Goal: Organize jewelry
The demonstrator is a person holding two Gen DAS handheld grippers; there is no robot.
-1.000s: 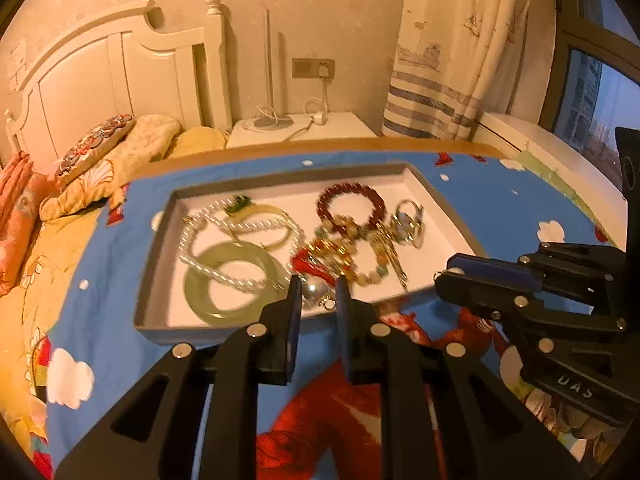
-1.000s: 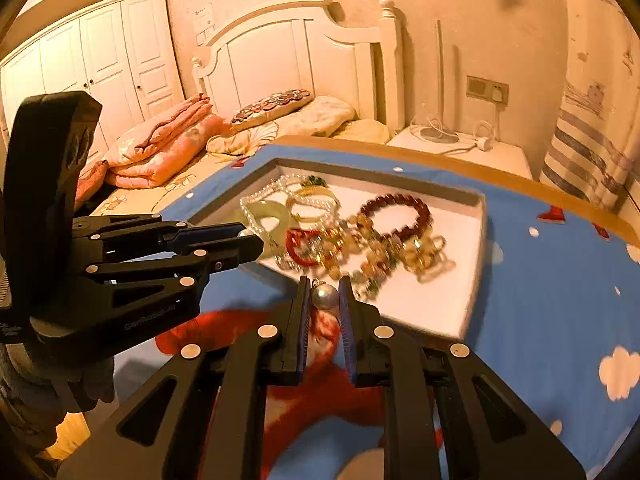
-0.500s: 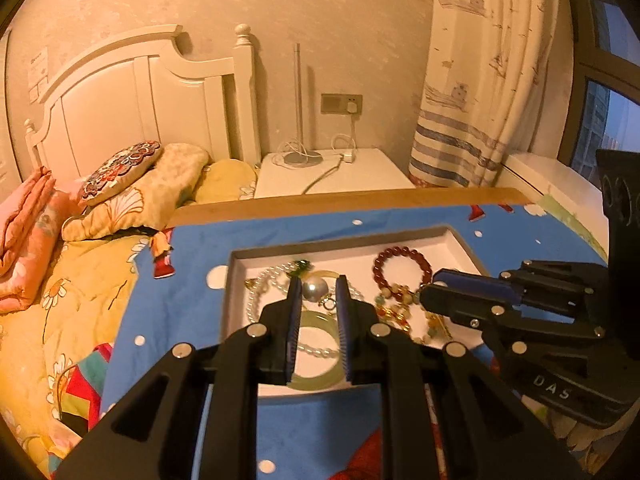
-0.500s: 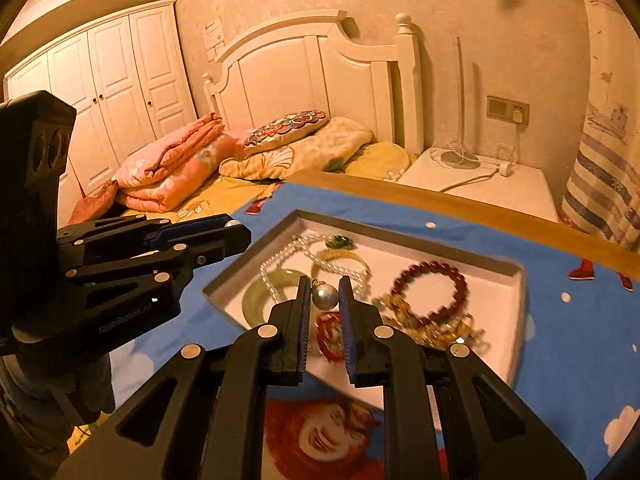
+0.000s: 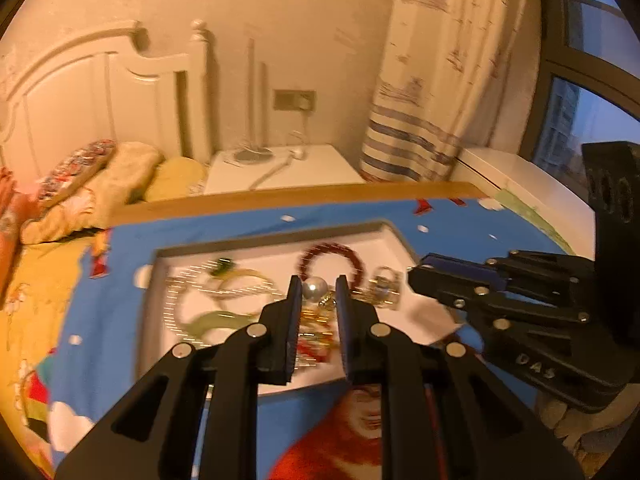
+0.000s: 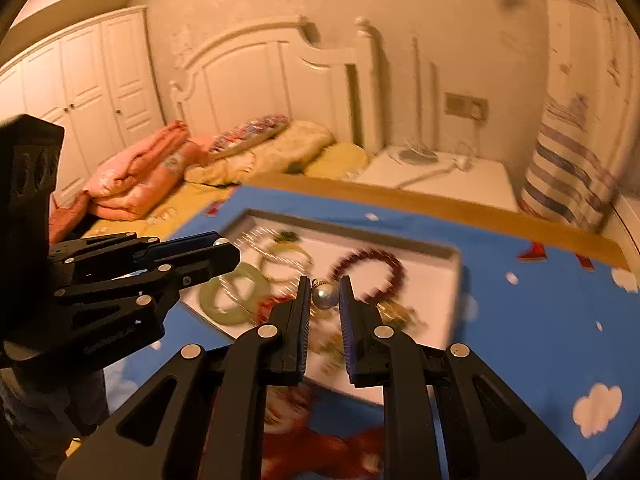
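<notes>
We see a round silvery pearl [image 5: 314, 290] with a small gold fitting sitting between the tips of the left gripper [image 5: 318, 285], raised above the tray. The claw is narrowed to a slim gap and pinches the pearl. A second pearl [image 6: 325, 296] of the same kind, with a gold link at its top, is pinched the same way in the right gripper [image 6: 325, 285], also in the air over the tray. The two claws are near each other but do not touch, the right one just to the right of the left.

Below them we find a shallow white tray [image 5: 272, 238] with a grey rim. Motion blurs what lies in it, but we can pick out:

- a dark red bead bracelet [image 5: 356, 260] toward the far side
- a pale green jade bangle [image 6: 210, 300] at the near left
- a pearl necklace [image 5: 180, 308] looped beside the bangle
- a thin gold bangle [image 5: 256, 274] carrying a green piece
- a tangle of gold and mixed beads in the middle, which we cannot sort out

The tray rests on a blue cartoon-print cloth [image 5: 112, 280] with white clouds and a red figure. Beyond its wooden edge we see a bed with a white headboard [image 5: 100, 92] and heaped pillows. There is also a white nightstand [image 5: 320, 168], a striped curtain [image 5: 420, 120] and a white wardrobe [image 6: 80, 80].
</notes>
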